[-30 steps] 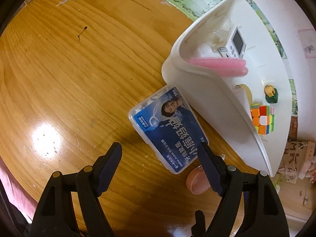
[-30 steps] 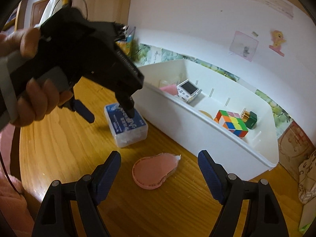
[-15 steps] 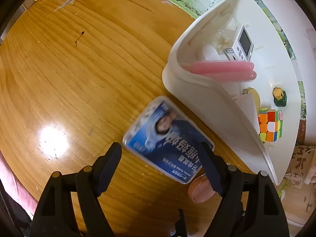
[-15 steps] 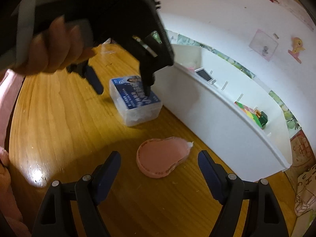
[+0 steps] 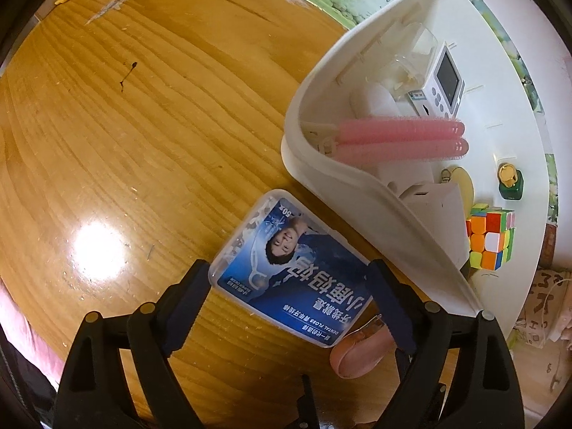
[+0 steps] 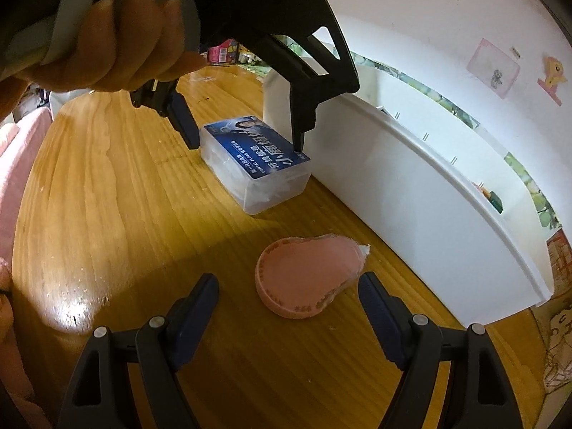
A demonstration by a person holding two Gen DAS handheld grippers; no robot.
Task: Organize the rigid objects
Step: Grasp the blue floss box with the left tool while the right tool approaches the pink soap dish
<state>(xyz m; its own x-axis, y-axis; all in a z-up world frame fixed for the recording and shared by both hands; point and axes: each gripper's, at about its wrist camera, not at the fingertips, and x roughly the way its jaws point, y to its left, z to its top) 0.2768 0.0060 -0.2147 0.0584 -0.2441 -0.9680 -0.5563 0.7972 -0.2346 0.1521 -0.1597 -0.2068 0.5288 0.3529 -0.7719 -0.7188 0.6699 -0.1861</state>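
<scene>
A clear dental floss box (image 5: 286, 254) with a blue label lies on the wooden table beside the white bin (image 5: 361, 175). My left gripper (image 5: 289, 286) points down over it, its jaws opening, one finger on either side of the box (image 6: 250, 153). Whether the pads touch it is unclear. In the right wrist view a hand holds that left gripper (image 6: 243, 136). A pink teardrop-shaped case (image 6: 307, 279) lies flat nearer the table's edge. Just in front of my right gripper (image 6: 287, 296) it rests, jaws open and holding nothing. The case (image 5: 361, 354) peeks out behind the left gripper's right finger.
The bin's front wall (image 6: 411, 196) runs along the right. Inside are pink rollers (image 5: 400, 139), a small white timer (image 5: 439, 85), a colour cube (image 5: 489, 239) and a green bottle (image 5: 509, 182). Bare wood (image 5: 125, 143) spreads to the left.
The left gripper has come down over the floss box, which now sits between wider jaws. The right gripper has sunk toward the pink case, which now looks larger and closer.
</scene>
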